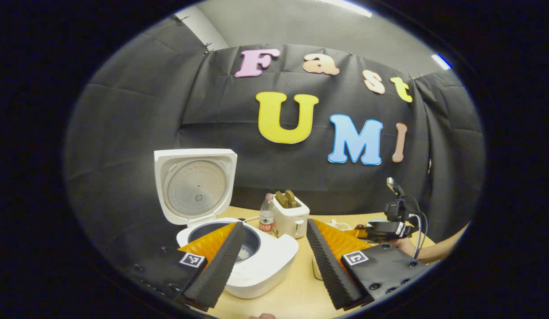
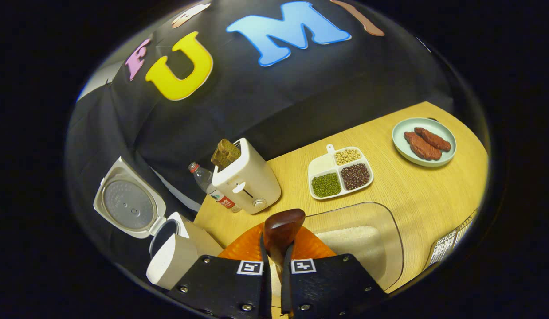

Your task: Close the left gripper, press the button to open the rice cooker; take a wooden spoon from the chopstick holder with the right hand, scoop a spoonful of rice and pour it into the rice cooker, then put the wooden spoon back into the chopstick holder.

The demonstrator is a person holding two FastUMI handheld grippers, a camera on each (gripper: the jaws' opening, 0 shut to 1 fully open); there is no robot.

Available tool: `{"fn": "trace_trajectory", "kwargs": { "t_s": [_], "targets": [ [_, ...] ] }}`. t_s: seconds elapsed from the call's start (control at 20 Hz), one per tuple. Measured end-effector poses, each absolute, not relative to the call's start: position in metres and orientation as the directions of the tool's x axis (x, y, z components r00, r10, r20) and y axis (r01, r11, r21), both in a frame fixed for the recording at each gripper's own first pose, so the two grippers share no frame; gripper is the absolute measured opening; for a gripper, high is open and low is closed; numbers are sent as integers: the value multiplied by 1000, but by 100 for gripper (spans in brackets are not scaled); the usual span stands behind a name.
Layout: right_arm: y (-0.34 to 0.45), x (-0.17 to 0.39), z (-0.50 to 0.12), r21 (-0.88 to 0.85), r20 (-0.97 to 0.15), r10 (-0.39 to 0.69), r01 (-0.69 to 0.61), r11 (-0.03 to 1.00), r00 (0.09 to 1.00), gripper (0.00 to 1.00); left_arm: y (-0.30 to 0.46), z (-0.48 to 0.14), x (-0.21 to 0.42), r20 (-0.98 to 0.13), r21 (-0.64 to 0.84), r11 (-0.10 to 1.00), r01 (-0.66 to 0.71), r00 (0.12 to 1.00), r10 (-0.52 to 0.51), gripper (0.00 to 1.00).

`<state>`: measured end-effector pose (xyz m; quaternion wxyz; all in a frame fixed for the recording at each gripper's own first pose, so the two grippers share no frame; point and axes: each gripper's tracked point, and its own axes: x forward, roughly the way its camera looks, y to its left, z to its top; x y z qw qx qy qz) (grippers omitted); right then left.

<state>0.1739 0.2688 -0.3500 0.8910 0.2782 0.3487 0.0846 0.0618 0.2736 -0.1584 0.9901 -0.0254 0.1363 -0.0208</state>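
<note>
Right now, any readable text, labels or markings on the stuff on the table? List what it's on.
Water bottle: red and white label, print too small to read.
Toaster: no lettering visible.
Rice cooker: no readable marking on lid or body.
Left hand-held gripper and right hand-held gripper: square black-and-white coded tags, patterns and not words.
Container at the right edge: barred pattern, no words legible.

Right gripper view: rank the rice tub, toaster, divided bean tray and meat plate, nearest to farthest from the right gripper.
1. Rice tub, just ahead of the right gripper, slightly right.
2. Toaster, ahead-left.
3. Divided bean tray, ahead-right.
4. Meat plate, far right.
</note>
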Motion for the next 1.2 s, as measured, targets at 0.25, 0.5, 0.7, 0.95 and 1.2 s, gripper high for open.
{"fn": "trace_trajectory", "kwargs": {
  "t_s": [0.25, 0.5, 0.7, 0.95, 1.2],
  "targets": [
    [214, 179, -321, 746, -478, 341, 170, 643, 810, 8, 271, -151, 63, -263, -47, 998, 40, 963, -51, 97],
    [185, 174, -281, 861, -384, 370, 184, 473, 846, 9, 255, -145, 65, -254, -43, 997, 56, 965, -65, 99],
    [186, 170, -254, 897, -329, 411, 146, 417, 850, 8, 243, -138, 64, -240, -47, 997, 64, 968, -73, 99],
    [215, 170, -222, 937, -260, 485, 95, 337, 835, 9, 252, -142, 56, -244, -40, 999, 35, 969, -43, 99],
    [258, 174, -199, 955, -213, 553, 52, 292, 805, 9, 273, -135, 41, -231, -22, 1000, 6, 973, -11, 96]
  ]
}}
